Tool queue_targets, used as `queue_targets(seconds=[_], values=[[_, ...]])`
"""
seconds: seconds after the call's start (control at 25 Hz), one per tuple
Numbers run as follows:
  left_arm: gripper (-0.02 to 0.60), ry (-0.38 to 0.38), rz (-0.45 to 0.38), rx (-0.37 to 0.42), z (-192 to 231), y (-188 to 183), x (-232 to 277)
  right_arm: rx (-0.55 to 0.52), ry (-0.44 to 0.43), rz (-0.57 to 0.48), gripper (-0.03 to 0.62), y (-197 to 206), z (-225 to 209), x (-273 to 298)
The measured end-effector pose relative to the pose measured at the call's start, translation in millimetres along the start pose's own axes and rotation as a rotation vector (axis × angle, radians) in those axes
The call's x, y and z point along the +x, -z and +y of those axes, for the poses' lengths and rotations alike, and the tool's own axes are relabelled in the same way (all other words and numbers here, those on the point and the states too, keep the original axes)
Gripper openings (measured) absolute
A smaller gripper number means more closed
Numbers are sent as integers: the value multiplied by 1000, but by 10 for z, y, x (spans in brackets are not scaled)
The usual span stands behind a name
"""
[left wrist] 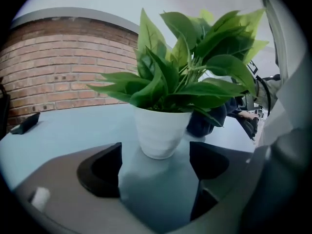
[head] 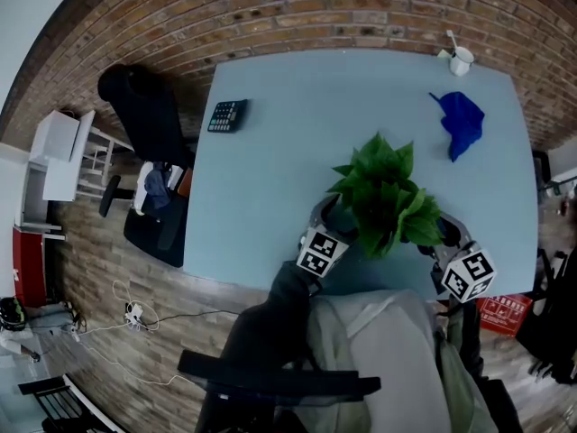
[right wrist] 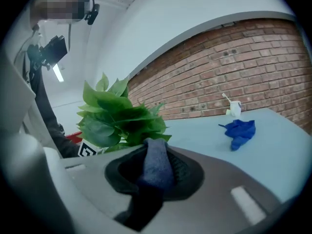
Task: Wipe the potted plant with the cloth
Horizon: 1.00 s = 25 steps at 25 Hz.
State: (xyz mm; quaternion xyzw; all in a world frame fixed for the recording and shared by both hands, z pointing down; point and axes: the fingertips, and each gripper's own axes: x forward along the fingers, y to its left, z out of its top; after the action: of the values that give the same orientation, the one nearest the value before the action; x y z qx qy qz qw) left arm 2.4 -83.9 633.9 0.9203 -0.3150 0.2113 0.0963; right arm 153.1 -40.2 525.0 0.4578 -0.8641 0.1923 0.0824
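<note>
Fingers (left wrist: 102, 172) of the left gripper (left wrist: 156, 165) stand apart, angled slightly down toward the pot (left wrist: 158, 130) at mid-frame. Right of the leaves (right wrist: 119, 118), the right gripper (right wrist: 155, 172) clamps a cloth (right wrist: 156, 155).

The potted plant (head: 383, 192) has broad, glossy green leaves in a white pot (left wrist: 161, 130). It stands upright, low and right of centre in the head view. A dull blue-grey cloth (right wrist: 158, 155) sits pinched between the jaws of the right gripper (right wrist: 156, 172), low centre in the right gripper view.
</note>
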Motion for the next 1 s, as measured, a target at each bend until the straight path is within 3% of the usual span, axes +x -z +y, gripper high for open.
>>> queue_targets(seconds=[0.08, 0.16, 0.24, 0.36, 0.4, 0.52, 0.68, 1.0], values=[[445, -21, -14, -13, 25, 38, -117, -24, -5, 29, 78, 57, 0, -33], [398, -72, -43, -34, 79, 63, -342, -4, 21, 33, 78, 133, -81, -161], [284, -172, -92, -72, 208, 43, -653, 58, 85, 9, 78, 186, -250, -371], [40, -338, -198, -176, 481, -96, -1098, 110, 212, -39, 78, 160, -507, -683], [6, -373, -239, -209, 543, -189, -1209, 102, 246, -49, 77, 144, -563, -763], [6, -407, -362, -284, 605, -547, -1436, 57, 310, -84, 78, 8, -565, -863], [6, -390, -485, -340, 512, -976, -1597, 18, 330, -192, 77, -320, -357, -826], [6, -303, -496, -323, 137, -1236, -1475, -33, 298, -244, 77, -569, -116, -711]])
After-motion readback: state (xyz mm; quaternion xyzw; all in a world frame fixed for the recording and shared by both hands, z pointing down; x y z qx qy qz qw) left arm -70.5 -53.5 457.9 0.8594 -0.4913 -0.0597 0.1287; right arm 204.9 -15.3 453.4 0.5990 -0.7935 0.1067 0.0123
